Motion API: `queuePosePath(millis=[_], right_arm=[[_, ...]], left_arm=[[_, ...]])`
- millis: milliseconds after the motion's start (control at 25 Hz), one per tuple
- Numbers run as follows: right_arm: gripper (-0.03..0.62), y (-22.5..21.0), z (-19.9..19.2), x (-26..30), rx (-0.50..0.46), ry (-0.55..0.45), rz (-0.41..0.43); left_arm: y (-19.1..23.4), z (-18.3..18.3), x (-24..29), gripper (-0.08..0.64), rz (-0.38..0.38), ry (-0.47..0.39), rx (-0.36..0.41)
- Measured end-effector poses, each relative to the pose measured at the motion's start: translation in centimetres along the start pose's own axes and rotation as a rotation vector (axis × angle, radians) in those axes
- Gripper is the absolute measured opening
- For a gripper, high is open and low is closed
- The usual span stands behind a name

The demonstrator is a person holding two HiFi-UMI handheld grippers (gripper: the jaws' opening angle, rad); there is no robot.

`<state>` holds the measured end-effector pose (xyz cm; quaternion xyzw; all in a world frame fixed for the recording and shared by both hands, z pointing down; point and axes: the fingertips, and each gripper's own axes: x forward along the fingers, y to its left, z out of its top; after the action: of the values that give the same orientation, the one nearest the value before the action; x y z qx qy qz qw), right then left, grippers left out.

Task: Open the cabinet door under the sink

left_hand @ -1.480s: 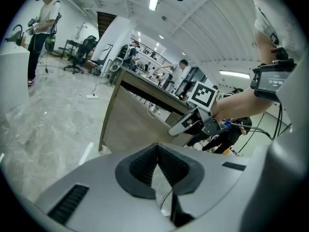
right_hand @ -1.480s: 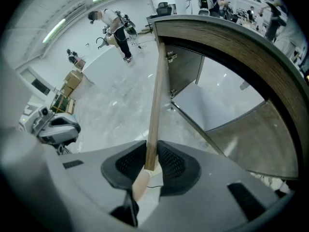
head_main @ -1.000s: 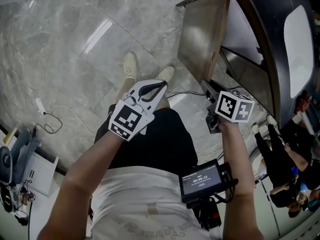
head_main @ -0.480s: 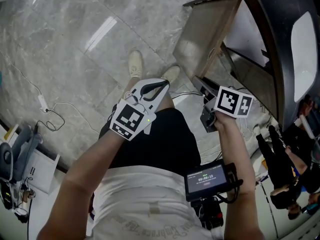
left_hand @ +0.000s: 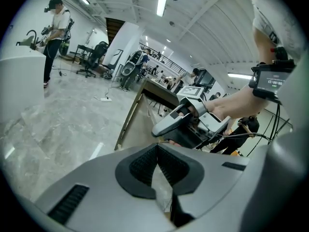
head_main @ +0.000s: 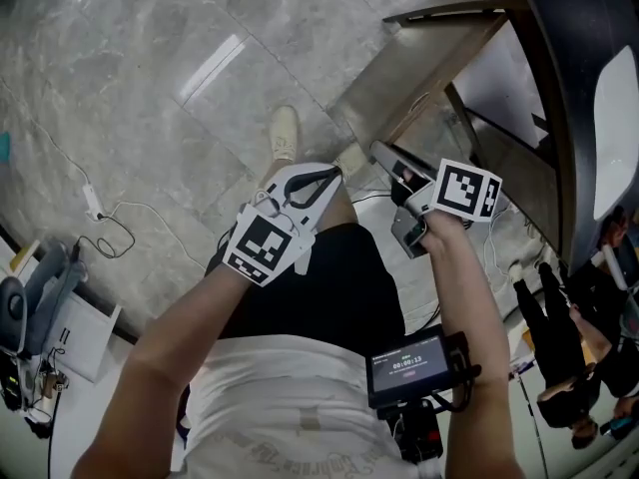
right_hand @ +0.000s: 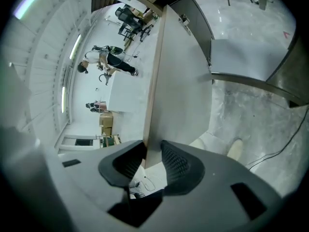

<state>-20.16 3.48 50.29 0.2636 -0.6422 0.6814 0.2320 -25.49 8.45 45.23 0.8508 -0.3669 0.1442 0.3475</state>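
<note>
The wood-brown cabinet door [head_main: 419, 73] under the dark counter [head_main: 574, 28] and white sink [head_main: 614, 128] stands swung out over the marble floor. My right gripper [head_main: 387, 158] sits by the door's free lower corner. In the right gripper view its jaws [right_hand: 152, 151] are opening, and the door's thin edge [right_hand: 153, 81] runs up between them without the pads pressing on it. My left gripper [head_main: 321, 176] hovers over my lap, left of the right one, shut and empty. From the left gripper [left_hand: 158, 151] view, the right gripper [left_hand: 178, 122] shows ahead beside the door [left_hand: 137, 124].
My shoes [head_main: 285, 133] stand on the grey marble floor below the door. A white cable [head_main: 100, 208] and a charger lie at the left, with grey equipment [head_main: 30, 307] beyond. A screen [head_main: 409, 367] is strapped to my right forearm. Other people [head_main: 559, 337] stand at the lower right.
The door has swung further out from the cabinet. My right gripper has moved up and left with it, rolled, and its jaws have parted. The left gripper has drifted slightly.
</note>
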Motion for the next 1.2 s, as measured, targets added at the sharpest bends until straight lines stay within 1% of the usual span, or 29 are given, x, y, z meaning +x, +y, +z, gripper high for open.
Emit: queuePosePath(millis=[160, 320, 440, 520, 640, 760, 880, 920, 1120, 1200], right_arm=[[0.132, 1.1, 0.7, 1.7, 0.035, -0.016, 0.03], [0.135, 1.7, 1.4, 2.8, 0.034, -0.017, 0.015], [0.137, 2.9, 2.2, 4.0, 0.038, -0.041, 0.04], [0.138, 3.2, 2.6, 4.5, 0.03, -0.058, 0.04], [0.14, 4.0, 2.9, 5.6, 0.054, -0.074, 0.061], [0.14, 5.0, 3.9, 6.8, 0.075, -0.086, 0.08], [0.14, 6.8, 4.5, 7.4, 0.088, -0.111, 0.147], [0.14, 7.1, 4.6, 7.4, 0.09, -0.114, 0.156], [0.141, 7.4, 4.4, 7.2, 0.095, -0.116, 0.156], [0.143, 7.4, 4.1, 7.1, 0.074, -0.113, 0.152]], left_arm=[[1.2, 0.0, -0.7, 0.011, 0.011, -0.008, -0.011], [1.9, -0.1, -1.3, 0.011, 0.019, -0.011, -0.007], [2.4, -0.1, -1.6, 0.011, 0.02, -0.01, -0.005], [2.6, -0.1, -2.1, 0.011, 0.016, -0.012, -0.003], [3.0, 0.1, -2.6, 0.011, 0.011, -0.012, -0.004], [3.4, 0.4, -2.5, 0.011, 0.002, -0.009, 0.001], [2.9, 0.6, -2.4, 0.011, -0.015, 0.0, 0.014], [2.6, 0.6, -2.4, 0.011, -0.021, 0.003, 0.019], [2.3, 1.1, -2.4, 0.011, -0.052, 0.019, 0.032], [2.4, 1.2, -2.6, 0.011, -0.062, 0.028, 0.046]])
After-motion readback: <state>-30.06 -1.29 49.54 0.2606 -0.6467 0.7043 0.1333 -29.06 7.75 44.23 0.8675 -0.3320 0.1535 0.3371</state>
